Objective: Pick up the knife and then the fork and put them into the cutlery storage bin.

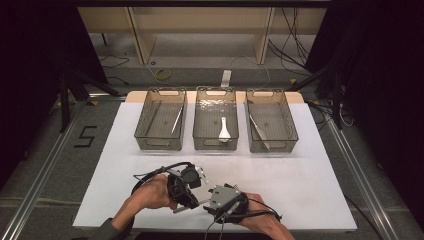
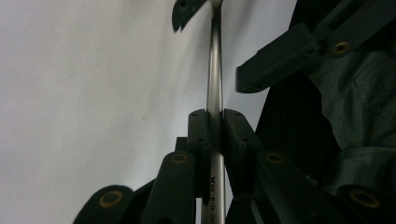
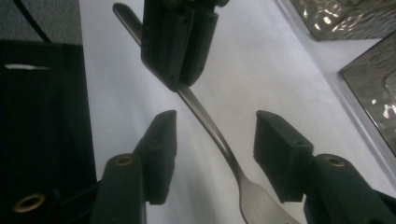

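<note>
High view, left to right: left gripper (image 1: 192, 200) pinching fork (image 3: 210, 128) handle low over white board (image 1: 300, 190); right gripper (image 3: 212, 140) just beside, jaws spread astride fork neck, untouching. Beyond, well apart, three bins (image 1: 215, 146).

The white table (image 1: 300, 170) is lit brightly and evenly from above, while the room around it is left in deep darkness. Glints are thrown off the three clear bins (image 1: 216, 125) behind its middle. Soft shadows are cast beside the fork (image 3: 210, 126) over the table. In both gripper views the near black jaws are rendered dark and blurred.
</note>
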The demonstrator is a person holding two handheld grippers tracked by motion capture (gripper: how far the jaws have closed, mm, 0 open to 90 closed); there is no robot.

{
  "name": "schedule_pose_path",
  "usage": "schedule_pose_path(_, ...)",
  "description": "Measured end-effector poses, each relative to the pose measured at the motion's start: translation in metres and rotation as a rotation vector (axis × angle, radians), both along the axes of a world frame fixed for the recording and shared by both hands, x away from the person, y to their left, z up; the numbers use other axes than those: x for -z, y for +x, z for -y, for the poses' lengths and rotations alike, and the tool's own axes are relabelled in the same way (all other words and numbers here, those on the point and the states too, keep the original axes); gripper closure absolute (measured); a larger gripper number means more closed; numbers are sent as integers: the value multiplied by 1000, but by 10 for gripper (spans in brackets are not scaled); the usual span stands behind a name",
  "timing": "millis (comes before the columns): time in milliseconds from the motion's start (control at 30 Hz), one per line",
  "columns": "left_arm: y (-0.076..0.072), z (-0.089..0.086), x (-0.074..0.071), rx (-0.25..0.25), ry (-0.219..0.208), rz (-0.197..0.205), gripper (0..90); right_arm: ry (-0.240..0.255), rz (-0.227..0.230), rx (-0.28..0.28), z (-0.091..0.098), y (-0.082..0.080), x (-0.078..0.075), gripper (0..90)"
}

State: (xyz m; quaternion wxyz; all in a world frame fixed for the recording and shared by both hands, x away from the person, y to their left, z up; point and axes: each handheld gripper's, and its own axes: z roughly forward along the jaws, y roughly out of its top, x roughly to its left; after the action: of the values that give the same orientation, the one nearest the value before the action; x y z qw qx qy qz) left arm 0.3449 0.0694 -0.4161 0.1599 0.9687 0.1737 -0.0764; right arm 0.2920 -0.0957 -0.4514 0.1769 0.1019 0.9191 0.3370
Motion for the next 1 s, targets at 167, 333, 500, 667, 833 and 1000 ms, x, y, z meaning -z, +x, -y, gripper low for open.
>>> schedule_pose_path(167, -2, 1, 2, 8, 5, -19, 813, -34, 37, -20, -5, -1, 5, 603)
schedule_pose_path(333, -1, 0, -3, 23, -7, -26, 813, -112, 59, -61, -7, -3, 6, 667)
schedule_pose_path(500, 0, -1, -3, 31, -10, -38, 812, -127, 98, -66, -7, -3, 6, 767)
schedule_pose_path(667, 0, -2, -3, 7, -32, -50, 812, -158, 150, -106, -10, -7, 13, 838)
schedule_pose_path(833, 2, -4, -5, 6, -49, -57, 841, -179, 155, -145, -11, -9, 16, 872)
schedule_pose_path(1000, 5, -8, -7, -28, -86, -68, 801, -182, 171, -152, -6, -7, 13, 879)
